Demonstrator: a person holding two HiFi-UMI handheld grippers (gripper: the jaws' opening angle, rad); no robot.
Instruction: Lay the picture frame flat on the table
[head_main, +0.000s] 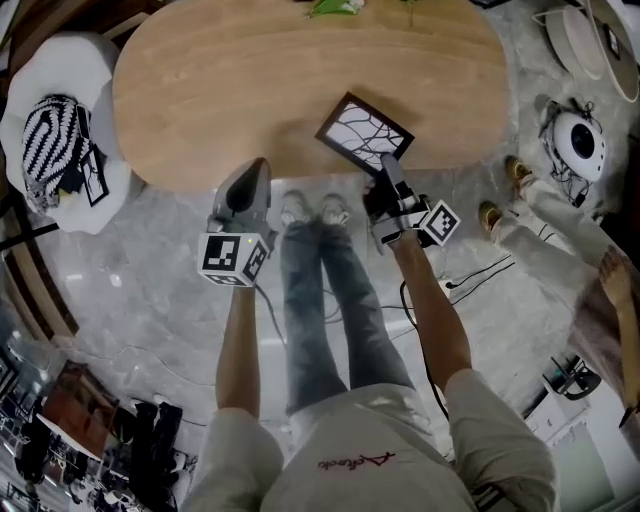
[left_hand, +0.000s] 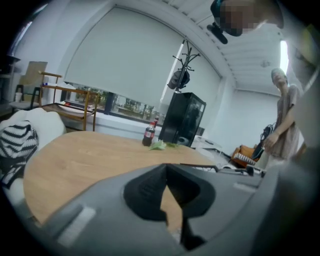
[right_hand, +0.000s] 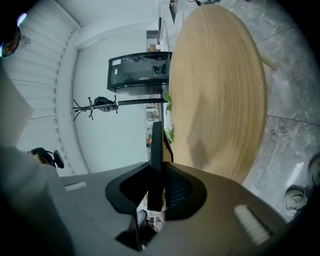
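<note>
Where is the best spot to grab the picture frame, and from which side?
Pinch the picture frame by the thin black border at its near edge, coming from the person's side of the table. It is flat and slim, so the jaws close across its thickness there. The right gripper holds it just that way.

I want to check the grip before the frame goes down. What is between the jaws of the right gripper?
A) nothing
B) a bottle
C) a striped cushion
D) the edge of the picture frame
D: in the right gripper view the right gripper has its jaws pressed on the thin dark edge of the picture frame, and the head view shows it holding the frame's corner above the table.
</note>
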